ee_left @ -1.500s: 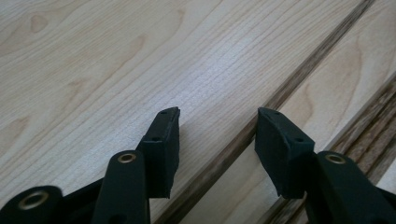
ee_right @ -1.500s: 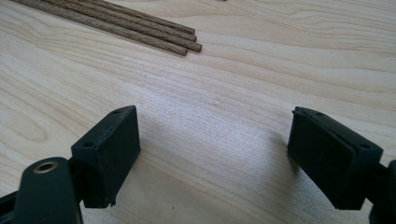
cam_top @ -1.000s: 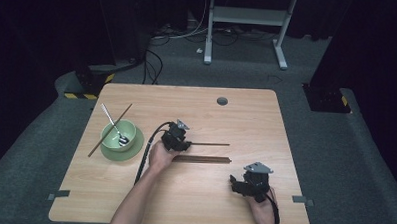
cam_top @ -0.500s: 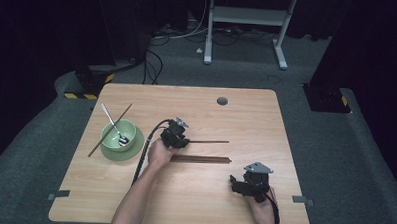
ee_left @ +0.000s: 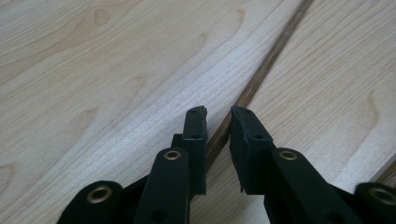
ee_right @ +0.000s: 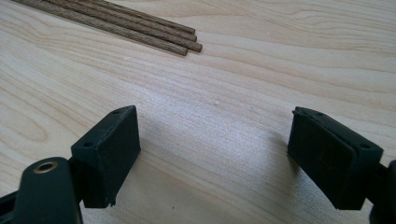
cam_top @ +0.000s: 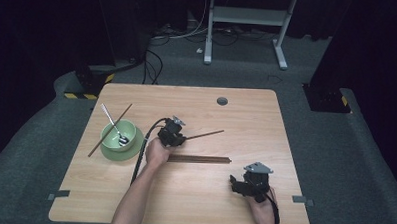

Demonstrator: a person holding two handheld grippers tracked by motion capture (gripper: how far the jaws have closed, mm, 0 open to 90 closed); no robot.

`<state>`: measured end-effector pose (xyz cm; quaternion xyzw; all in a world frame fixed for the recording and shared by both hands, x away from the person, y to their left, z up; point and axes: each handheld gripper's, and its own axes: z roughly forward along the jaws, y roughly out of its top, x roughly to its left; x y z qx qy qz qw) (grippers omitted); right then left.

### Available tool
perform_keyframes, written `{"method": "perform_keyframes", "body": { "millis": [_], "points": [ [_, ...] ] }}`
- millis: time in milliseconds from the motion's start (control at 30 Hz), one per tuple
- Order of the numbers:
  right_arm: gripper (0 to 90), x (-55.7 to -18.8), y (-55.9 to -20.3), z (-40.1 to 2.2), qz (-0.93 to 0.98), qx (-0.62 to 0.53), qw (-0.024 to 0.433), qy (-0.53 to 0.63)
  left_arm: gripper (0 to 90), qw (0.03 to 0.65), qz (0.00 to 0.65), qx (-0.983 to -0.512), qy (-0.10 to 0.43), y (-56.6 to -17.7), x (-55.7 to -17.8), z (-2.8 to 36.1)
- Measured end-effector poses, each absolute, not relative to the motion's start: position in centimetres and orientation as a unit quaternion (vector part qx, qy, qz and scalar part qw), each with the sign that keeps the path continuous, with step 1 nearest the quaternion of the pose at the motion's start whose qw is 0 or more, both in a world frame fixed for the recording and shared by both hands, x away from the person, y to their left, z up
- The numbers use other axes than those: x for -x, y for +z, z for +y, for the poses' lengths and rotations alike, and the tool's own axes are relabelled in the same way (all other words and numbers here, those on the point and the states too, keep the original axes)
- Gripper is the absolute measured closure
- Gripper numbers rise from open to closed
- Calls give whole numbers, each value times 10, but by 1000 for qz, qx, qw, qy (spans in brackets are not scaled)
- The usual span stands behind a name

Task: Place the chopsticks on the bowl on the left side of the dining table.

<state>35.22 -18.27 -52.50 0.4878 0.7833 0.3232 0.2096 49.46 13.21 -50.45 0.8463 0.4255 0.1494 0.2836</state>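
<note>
My left gripper (cam_top: 179, 138) sits mid-table with a single brown chopstick (cam_top: 205, 134) running out to the right from its tips. In the left gripper view the jaws (ee_left: 218, 112) have just been closing and now pinch that chopstick (ee_left: 261, 70), which runs away to the upper right. A bundle of chopsticks (cam_top: 200, 159) lies flat just in front of that hand. My right gripper (cam_top: 235, 185) rests near the front right, its jaws wide open (ee_right: 210, 135) over bare wood, with the bundle's ends (ee_right: 182, 42) a little beyond them.
A green bowl (cam_top: 117, 131) on a green plate stands at the left of the wooden table (cam_top: 183, 201), holding a metal spoon (cam_top: 113, 124); another chopstick (cam_top: 108, 131) leans across it. A dark grommet hole (cam_top: 222, 101) is near the far edge.
The left gripper's chopstick has swung: its far tip now points up and away instead of lying level. The left hand shifted slightly. The right gripper has not moved.
</note>
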Motion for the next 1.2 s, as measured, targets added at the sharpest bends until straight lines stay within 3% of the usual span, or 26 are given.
{"method": "perform_keyframes", "body": {
  "millis": [467, 1200],
  "points": [
    [165, -352, -525, -183, 783, -488, 210, 323, 822, 269, 439, -840, 172, -504, -494, 152],
    [165, -352, -525, -183, 783, -488, 210, 323, 836, 250, 431, -846, 190, -503, -492, 152]
  ]
}}
